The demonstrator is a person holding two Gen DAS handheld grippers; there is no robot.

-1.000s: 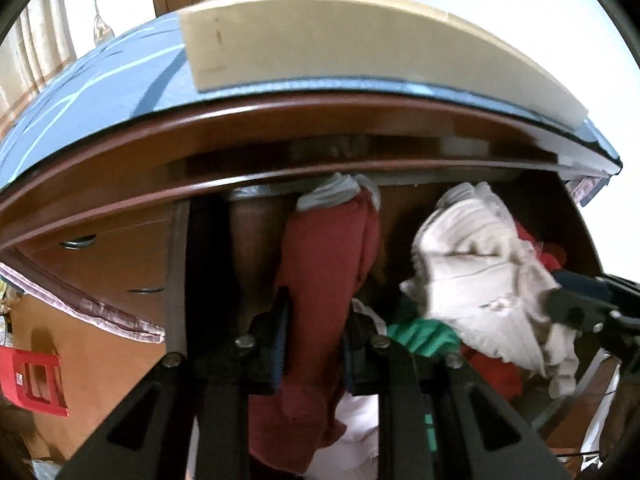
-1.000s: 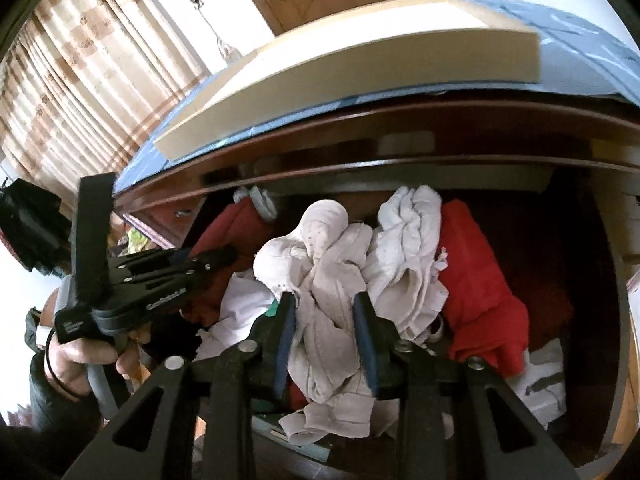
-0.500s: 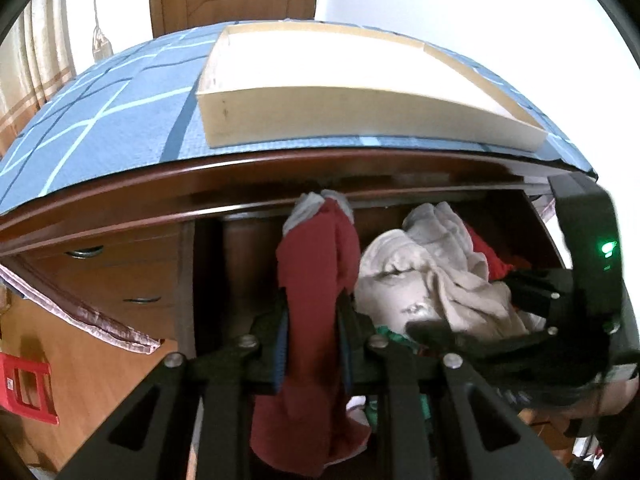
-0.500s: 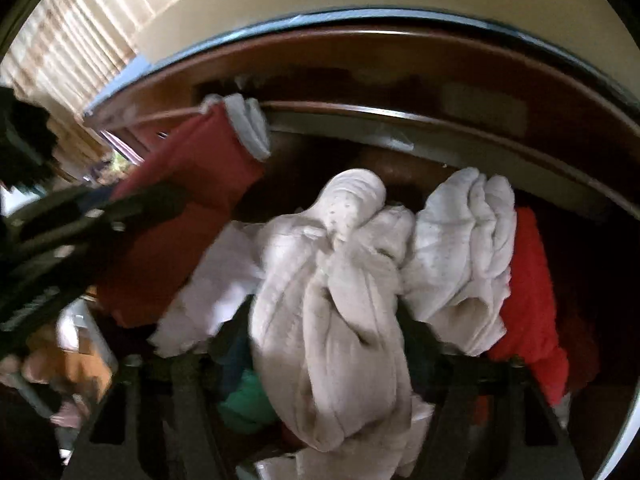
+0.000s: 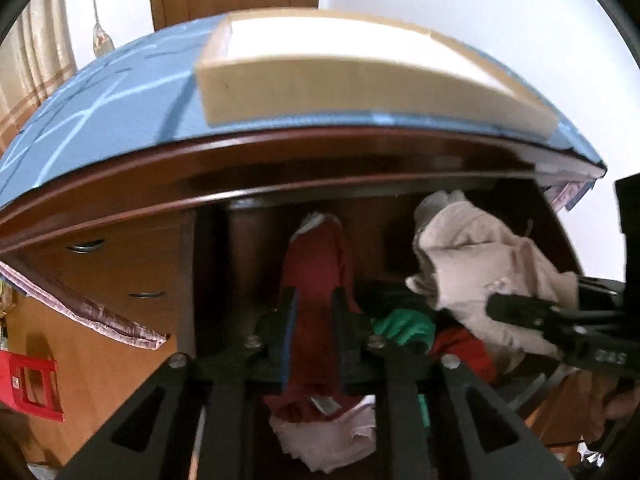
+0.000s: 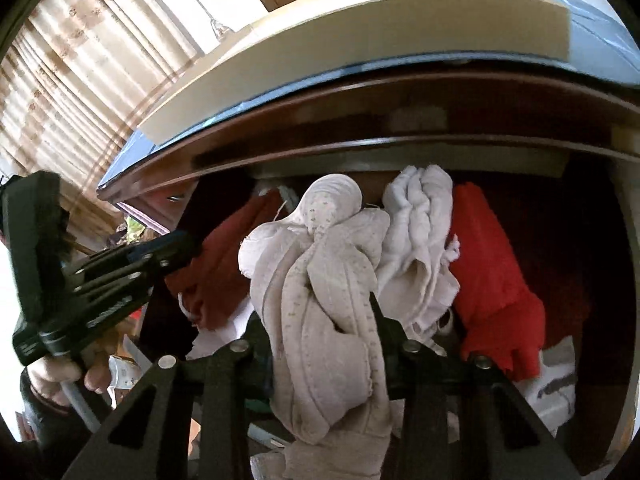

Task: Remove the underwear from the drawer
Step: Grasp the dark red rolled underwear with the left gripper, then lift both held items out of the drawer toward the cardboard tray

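The open dark wooden drawer (image 6: 592, 216) is full of crumpled garments. A dark red piece of underwear (image 5: 316, 264) hangs above it, and my left gripper (image 5: 314, 300) is shut on it. My right gripper (image 6: 320, 316) is closing its jaws on a bunched beige dotted piece of underwear (image 6: 320, 264), which stands up between the fingers and spills over them. From the left wrist the beige piece (image 5: 480, 256) hangs raised at the right gripper (image 5: 500, 304). From the right wrist the left gripper (image 6: 180, 244) holds the red piece (image 6: 228, 264) at the left.
Left in the drawer are a white garment (image 6: 420, 240), a bright red one (image 6: 492, 280), a green one (image 5: 404, 324) and a white printed one (image 6: 556, 384). A cream tray (image 5: 360, 80) sits on the blue cloth (image 5: 100, 112) above. Closed drawers (image 5: 120, 272) and a red crate (image 5: 28, 384) are at the left.
My right gripper dipped close into the pile and has drawn back, with the beige piece bunched higher between its fingers. The left gripper still holds the red piece, hardly moved.
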